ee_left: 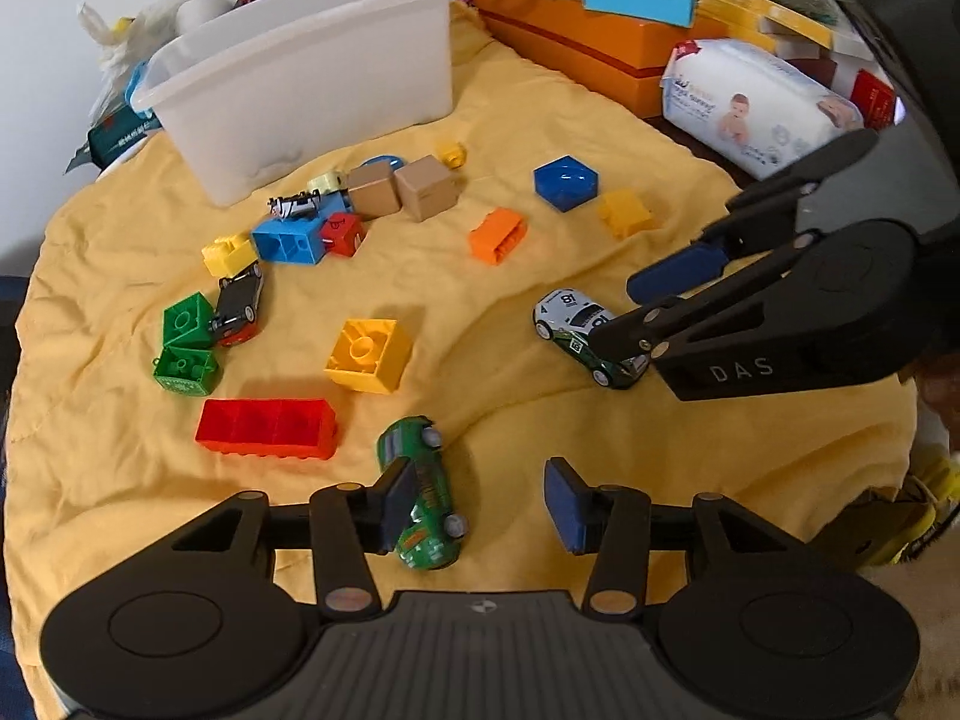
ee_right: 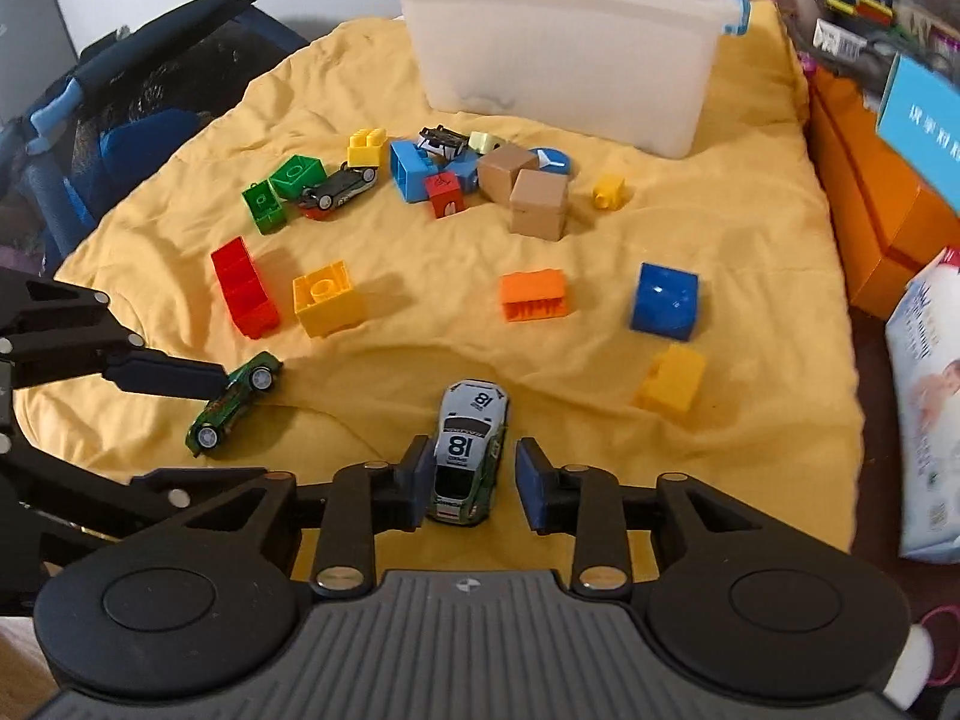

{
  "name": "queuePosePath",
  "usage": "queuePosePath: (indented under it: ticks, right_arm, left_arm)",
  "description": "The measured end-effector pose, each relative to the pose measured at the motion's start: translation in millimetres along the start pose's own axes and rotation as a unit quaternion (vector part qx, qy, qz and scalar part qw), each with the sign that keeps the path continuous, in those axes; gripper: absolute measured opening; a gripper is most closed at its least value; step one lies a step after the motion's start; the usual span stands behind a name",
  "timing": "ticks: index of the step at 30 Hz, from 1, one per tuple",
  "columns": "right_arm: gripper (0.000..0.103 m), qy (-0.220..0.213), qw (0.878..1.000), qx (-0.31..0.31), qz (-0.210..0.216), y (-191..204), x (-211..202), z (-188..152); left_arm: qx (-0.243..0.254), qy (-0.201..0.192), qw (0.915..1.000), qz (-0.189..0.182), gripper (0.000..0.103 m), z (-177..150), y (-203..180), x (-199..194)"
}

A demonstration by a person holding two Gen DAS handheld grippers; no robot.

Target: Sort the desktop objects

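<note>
A green toy car [ee_left: 423, 495] lies on the yellow cloth [ee_left: 540, 420] between the fingers of my left gripper [ee_left: 480, 504]. It rests against the left pad, with a wide gap to the right pad, so the jaws are open. A white and green race car numbered 18 [ee_right: 469, 450] sits between the pads of my right gripper [ee_right: 474, 483], with a gap on its right side; those jaws are open too. The same race car [ee_left: 570, 318] shows in the left wrist view, partly behind the right gripper's fingers [ee_left: 678, 270]. Loose bricks include red [ee_left: 267, 426], yellow [ee_left: 369, 354] and orange [ee_left: 498, 234].
A white plastic bin [ee_left: 312, 78] stands at the far edge of the cloth. In front of it lie two tan cubes [ee_left: 399, 186], a blue brick [ee_left: 288, 240], green bricks [ee_left: 186, 348] and a dark car [ee_left: 240, 306]. An orange box [ee_left: 600, 48] and a wipes pack [ee_left: 756, 102] border the right side.
</note>
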State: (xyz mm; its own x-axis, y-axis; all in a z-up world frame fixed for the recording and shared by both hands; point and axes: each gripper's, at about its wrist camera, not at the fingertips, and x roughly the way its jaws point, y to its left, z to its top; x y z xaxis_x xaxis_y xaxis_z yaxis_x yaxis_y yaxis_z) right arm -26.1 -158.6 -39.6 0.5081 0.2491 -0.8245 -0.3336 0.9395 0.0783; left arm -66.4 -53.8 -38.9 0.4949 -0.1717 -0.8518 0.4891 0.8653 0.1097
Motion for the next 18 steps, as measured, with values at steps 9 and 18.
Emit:
queuePosePath:
  ticks: [9, 18]
  right_arm:
    - [0.045, -0.015, 0.999, -0.041, -0.015, 4.9, -11.1, 1.8]
    - [0.045, 0.004, 0.999, -0.038, -0.025, 12.8, 6.6, -1.3]
  left_arm:
    - [-0.063, 0.006, 0.9980, 0.004, 0.061, -4.1, 18.4, 4.8]
    - [-0.109, 0.022, 0.9936, -0.021, 0.038, -12.8, 29.1, 26.2]
